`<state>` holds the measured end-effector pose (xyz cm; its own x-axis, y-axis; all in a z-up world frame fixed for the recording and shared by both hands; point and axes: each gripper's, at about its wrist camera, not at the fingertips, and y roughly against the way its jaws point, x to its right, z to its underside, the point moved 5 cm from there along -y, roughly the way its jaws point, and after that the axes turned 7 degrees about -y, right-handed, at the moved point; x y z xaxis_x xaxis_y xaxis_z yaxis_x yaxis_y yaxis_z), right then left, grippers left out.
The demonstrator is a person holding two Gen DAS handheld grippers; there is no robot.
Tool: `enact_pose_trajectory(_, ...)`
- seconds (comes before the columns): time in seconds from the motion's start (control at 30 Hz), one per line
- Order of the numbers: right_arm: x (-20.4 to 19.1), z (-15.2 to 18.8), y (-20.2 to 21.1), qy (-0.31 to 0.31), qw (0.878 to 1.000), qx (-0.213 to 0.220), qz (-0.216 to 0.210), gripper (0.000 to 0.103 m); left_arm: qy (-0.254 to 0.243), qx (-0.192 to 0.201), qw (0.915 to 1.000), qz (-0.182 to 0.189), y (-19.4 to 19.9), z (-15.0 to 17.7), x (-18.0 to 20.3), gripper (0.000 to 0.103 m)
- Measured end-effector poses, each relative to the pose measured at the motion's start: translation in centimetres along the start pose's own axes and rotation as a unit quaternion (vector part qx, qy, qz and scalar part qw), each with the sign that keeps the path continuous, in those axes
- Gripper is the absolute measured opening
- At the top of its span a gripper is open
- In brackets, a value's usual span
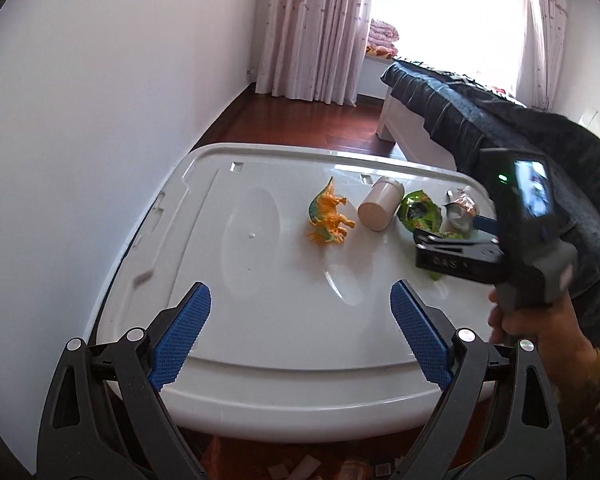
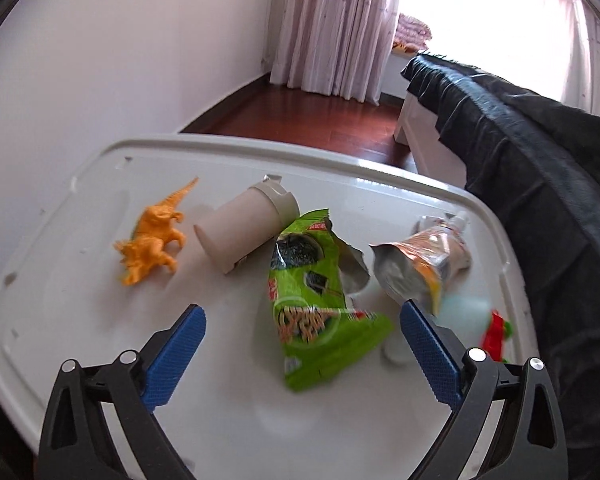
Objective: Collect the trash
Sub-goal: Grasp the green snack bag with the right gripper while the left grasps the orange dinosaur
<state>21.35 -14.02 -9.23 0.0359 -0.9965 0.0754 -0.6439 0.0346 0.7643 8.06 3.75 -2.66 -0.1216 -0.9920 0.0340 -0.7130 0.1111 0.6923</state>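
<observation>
A green snack wrapper (image 2: 316, 300) lies on the white plastic lid (image 2: 80, 320), just ahead of my open right gripper (image 2: 302, 322), between its blue fingers. A torn silver and orange pouch (image 2: 420, 264) lies to its right. In the left wrist view the wrapper (image 1: 418, 210) and pouch (image 1: 460, 210) sit at the lid's far right, with the right gripper (image 1: 460, 240) over them. My left gripper (image 1: 300, 300) is open and empty above the near part of the lid (image 1: 260, 320).
An orange toy dinosaur (image 2: 154, 240) and a beige cup on its side (image 2: 244, 232) lie left of the wrapper. A red and green toy (image 2: 496, 336) sits at the lid's right edge. A dark-covered bed (image 2: 540, 160) stands close on the right. Scraps lie on the floor (image 1: 300, 468).
</observation>
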Motion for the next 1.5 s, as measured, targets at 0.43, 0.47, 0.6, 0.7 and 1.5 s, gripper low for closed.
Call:
enact_pose_trajectory(0.43,0.7,0.1,-5.4,-0.019,0.997,-0.072,-0.003,0.033,0.005,-0.019,0.9998,0.007,-1.0,1.2,-0.2,0.089)
enact_pose_trajectory(0.47,0.8,0.3,-5.1,-0.018,0.997,-0.07,-0.006,0.031,0.009,-0.021,0.9997,0.007,-1.1,1.2,-0.4,0.089)
enact_pose_trajectory(0.6,0.8,1.2,-3.0,-0.021,0.998,-0.052,-0.021,0.03,0.022,-0.023,0.9994,0.015,-2.0,0.4,-0.9,0.089)
enact_pose_trajectory(0.7,1.0,1.7,-0.9,-0.03,0.998,-0.034,-0.035,0.03,0.017,-0.034,0.9992,0.014,-4.1,-0.8,-0.8,0.089)
enact_pose_trajectory(1.5,3.0,1.5,5.9,-0.04,0.996,0.027,-0.079,0.03,-0.021,-0.092,0.9954,-0.017,-20.6,-5.2,1.6,0.054)
